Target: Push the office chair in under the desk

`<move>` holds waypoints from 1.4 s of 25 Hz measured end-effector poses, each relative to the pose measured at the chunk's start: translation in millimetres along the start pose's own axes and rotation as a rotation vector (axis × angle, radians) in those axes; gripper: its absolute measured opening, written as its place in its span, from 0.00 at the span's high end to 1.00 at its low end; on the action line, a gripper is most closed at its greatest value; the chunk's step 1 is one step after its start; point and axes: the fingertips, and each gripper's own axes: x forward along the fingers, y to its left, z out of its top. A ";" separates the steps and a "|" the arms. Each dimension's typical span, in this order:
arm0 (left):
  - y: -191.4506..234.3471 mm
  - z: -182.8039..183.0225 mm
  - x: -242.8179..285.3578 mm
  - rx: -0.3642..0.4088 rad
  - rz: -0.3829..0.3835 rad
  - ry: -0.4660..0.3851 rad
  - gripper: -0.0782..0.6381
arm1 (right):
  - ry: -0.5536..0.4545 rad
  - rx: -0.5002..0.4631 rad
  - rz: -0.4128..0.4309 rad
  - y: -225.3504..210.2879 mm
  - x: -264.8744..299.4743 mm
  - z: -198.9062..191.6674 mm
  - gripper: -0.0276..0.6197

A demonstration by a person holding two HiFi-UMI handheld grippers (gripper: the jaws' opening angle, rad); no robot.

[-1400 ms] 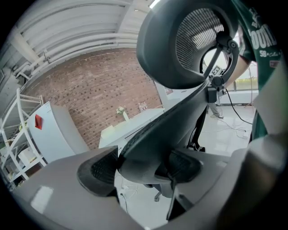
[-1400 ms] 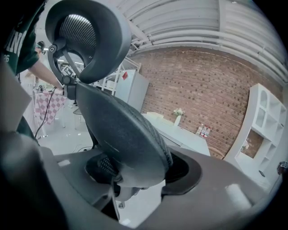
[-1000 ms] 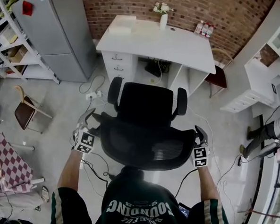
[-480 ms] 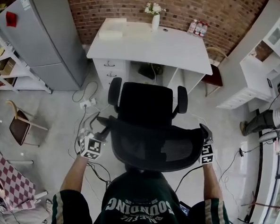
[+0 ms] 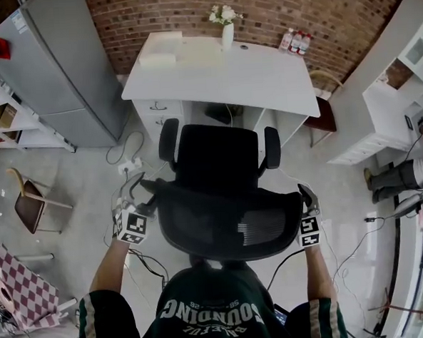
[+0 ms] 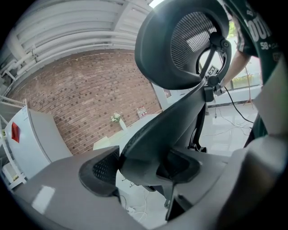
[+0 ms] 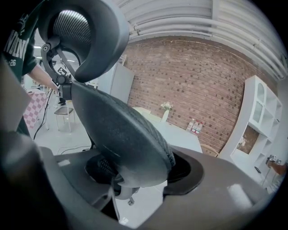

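Since a second ago the office chair [image 5: 222, 164] and both grippers have rolled closer to the bench [image 5: 263, 76]. The gap between the seat and the bench front has closed up.

Head view: the chair faces the white bench and its seat front is right at the opening beside the drawers [image 5: 158, 111]. The rest of the chair is still out on the floor. The left gripper [image 5: 143, 194] is at the left edge of the backrest [image 5: 229, 224] and the right gripper [image 5: 304, 198] is at its right edge. A vase of flowers [image 5: 226, 29], a white box [image 5: 160, 52] and some bottles [image 5: 295, 42] stand at the back of the bench, against the brick wall [image 5: 330, 7]. A grey cabinet [image 5: 63, 74] stands to the left. Cables [image 5: 133, 151] lie on the floor near the left gripper.

Left gripper view: the jaws stand fairly wide, closed over the edge of the backrest frame. The meshed pad [image 6: 101, 168] lies against the rim on one side, and the other pad sits behind the rim. The headrest [image 6: 180, 40] is above.

Right gripper view: the jaws are likewise set wide and clamped on the opposite backrest edge, which fills the gap between the pads [image 7: 101, 168]. The bench and vase show beyond it.
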 end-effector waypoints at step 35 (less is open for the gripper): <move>37.7 15.3 77.9 -0.015 0.002 0.030 0.45 | 0.025 0.055 0.022 -46.0 62.0 29.0 0.52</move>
